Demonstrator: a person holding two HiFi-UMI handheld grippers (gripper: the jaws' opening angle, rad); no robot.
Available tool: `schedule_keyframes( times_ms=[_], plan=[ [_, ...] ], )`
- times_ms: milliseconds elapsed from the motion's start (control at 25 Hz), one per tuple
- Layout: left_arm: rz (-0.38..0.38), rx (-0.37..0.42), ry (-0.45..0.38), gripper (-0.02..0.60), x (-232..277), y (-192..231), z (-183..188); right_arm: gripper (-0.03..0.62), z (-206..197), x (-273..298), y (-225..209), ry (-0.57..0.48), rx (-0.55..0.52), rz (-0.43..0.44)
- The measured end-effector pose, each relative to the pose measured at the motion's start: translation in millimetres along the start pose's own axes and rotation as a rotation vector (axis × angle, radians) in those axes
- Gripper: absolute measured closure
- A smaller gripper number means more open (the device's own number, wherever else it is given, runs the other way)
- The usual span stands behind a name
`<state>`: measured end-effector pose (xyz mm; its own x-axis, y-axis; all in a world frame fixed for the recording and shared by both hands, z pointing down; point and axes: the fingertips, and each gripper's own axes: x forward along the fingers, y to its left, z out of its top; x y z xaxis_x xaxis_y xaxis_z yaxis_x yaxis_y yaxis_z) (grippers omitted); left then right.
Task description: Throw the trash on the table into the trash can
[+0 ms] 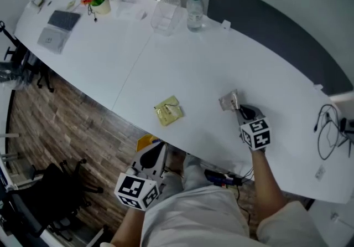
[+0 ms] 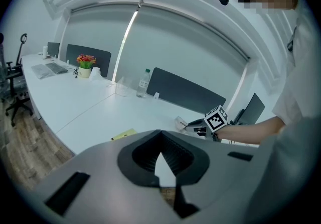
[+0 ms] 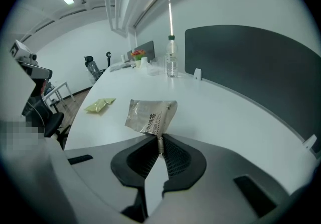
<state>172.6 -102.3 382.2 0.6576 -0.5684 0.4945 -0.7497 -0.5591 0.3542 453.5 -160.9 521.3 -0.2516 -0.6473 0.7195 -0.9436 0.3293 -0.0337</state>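
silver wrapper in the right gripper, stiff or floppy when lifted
Probably floppy: the silver wrapper is thin creased film, pinched at one edge by the right gripper, so it should droop. Likely very light, since it looks flat and empty. Its glossy surface might slip.

Right arm stretched forward, the right tool [image 1: 238,107] pinches a silver wrapper [image 1: 228,100]. The left tool [image 1: 157,149] sits near the body, jaws together and empty.

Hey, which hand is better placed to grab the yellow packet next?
Left. The left gripper is empty, jaws together, by the table edge close to the yellow packet. The right gripper is shut on the silver wrapper, farther from it.
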Motion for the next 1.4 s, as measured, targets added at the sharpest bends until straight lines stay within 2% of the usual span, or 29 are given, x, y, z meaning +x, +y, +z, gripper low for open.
schedule_keyframes(
  times_ms=[240, 480, 680, 960, 1400],
  plan=[
    [0.038, -0.005, -0.058, 0.58, -26.2, 11.6, 7.7, 0.553, 23.9, -19.5, 30.6, -0.05, -0.016, 0.052],
    [0.1, -0.024, -0.126, 0.58, -70.3, 35.8, 9.1, 0.554, 55.5, -34.2, 90.3, -0.103, -0.06, 0.145],
    [0.18, -0.057, -0.196, 0.58, -125.3, 62.9, 4.0, 0.554, 78.9, -40.3, 152.9, -0.139, -0.104, 0.223],
    [0.282, -0.06, -0.25, 0.58, -208.9, 97.9, -19.2, 0.554, 99.7, -45.2, 260.7, -0.166, -0.121, 0.355],
    [0.337, -0.081, -0.306, 0.58, -303.3, 132.7, -51.2, 0.556, 117.1, -64.3, 404.2, -0.193, -0.173, 0.512]
  ],
)
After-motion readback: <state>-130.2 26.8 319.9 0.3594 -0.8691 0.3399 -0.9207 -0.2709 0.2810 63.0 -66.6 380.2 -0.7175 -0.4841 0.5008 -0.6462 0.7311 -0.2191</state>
